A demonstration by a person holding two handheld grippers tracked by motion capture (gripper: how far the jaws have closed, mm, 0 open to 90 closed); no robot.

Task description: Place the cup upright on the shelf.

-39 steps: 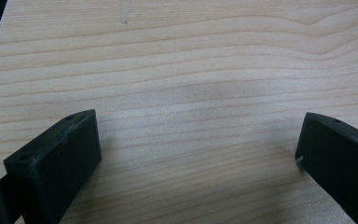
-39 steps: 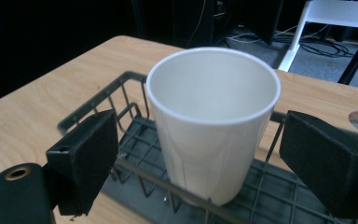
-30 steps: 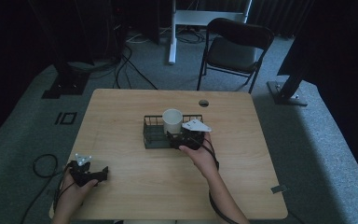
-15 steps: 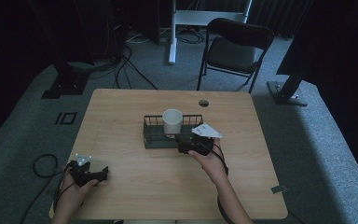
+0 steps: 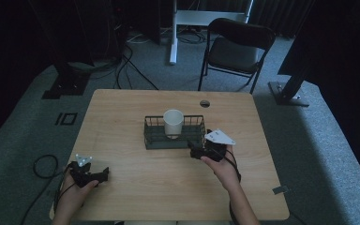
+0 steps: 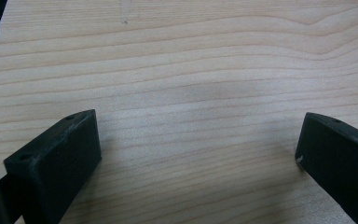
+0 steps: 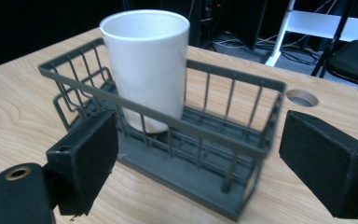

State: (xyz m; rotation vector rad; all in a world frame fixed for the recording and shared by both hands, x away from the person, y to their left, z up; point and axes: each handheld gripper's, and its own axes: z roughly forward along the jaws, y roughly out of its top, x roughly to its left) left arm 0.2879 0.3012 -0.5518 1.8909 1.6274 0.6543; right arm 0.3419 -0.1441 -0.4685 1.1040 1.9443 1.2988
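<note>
At table centre, a dark wire basket (image 5: pixel 174 136) holds a white cup (image 5: pixel 173 122), upright in the middle of it. Right gripper (image 5: pixel 198 152) sits just off the basket's near right corner, jaws spread wide, nothing between them, aimed at the basket. Left gripper (image 5: pixel 101 174) is well apart, near the front left edge of the table (image 5: pixel 136 197), jaws also wide, empty, over bare wood.

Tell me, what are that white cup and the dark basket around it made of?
The white cup looks like glazed ceramic, though plastic is possible: smooth, thick-rimmed, soft sheen. The basket seems to be metal wire with a matte dark-grey coating: thin straight bars joined to a rim.
</note>
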